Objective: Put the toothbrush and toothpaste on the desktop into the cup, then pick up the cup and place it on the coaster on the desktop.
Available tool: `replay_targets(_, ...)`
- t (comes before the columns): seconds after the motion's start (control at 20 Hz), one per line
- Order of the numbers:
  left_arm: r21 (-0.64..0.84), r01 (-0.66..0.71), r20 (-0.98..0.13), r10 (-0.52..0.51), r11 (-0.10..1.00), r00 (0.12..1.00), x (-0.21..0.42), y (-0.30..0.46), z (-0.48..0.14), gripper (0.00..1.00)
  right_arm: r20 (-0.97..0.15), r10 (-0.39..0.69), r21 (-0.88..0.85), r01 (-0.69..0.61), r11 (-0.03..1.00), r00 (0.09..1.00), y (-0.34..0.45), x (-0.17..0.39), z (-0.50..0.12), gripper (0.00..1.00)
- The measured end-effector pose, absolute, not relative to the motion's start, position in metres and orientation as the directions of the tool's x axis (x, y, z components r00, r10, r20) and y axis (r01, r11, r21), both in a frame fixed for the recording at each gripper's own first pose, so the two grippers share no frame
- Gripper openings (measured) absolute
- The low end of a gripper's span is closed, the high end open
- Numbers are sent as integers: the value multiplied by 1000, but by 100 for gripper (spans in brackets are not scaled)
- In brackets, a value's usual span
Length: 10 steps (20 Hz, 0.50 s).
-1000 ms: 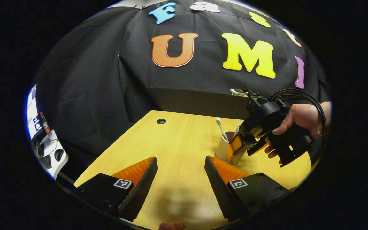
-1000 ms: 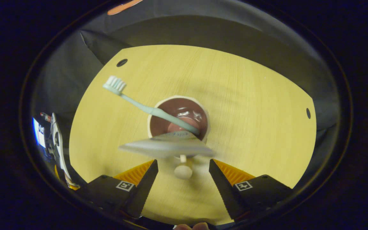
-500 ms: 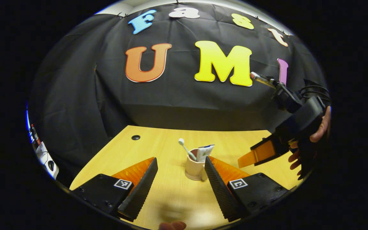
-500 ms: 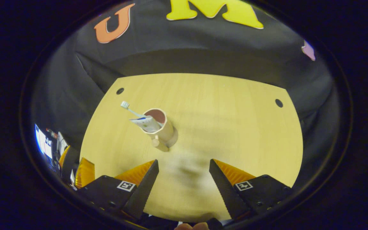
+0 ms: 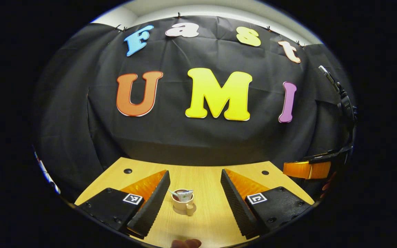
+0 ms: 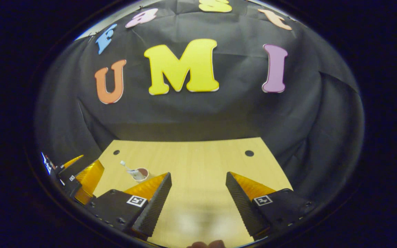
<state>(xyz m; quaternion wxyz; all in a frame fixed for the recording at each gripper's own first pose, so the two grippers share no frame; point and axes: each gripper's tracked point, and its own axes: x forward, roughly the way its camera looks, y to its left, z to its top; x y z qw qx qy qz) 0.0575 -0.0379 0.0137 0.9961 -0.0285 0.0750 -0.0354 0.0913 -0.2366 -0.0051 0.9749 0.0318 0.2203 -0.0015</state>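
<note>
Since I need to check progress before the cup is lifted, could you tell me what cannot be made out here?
- Cup, right gripper view: body hidden by the right gripper's own finger.
- Toothbrush, left gripper view: too small to show how it sits.
- Toothpaste, left gripper view: too small for detail.
- Desktop, right gripper view: near part blurred.

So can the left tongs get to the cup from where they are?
Probably yes. The left tongs are open and the cup stands on the desk straight ahead between the fingers, with nothing in between. The right tongs are off to the side.
</note>
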Motion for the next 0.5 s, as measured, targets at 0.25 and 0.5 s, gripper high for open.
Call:
replay_targets(0.25, -66, 53, -86, -59, 996, 995, 57, -42, 55, 94, -334, 18, 58, 1, 998, 942, -242, 89, 21, 94)
replay_targets(0.5, -52, 34, -61, -37, 998, 997, 59, -38, 66, 94, -322, 37, 60, -19, 998, 946, -240, 91, 23, 96)
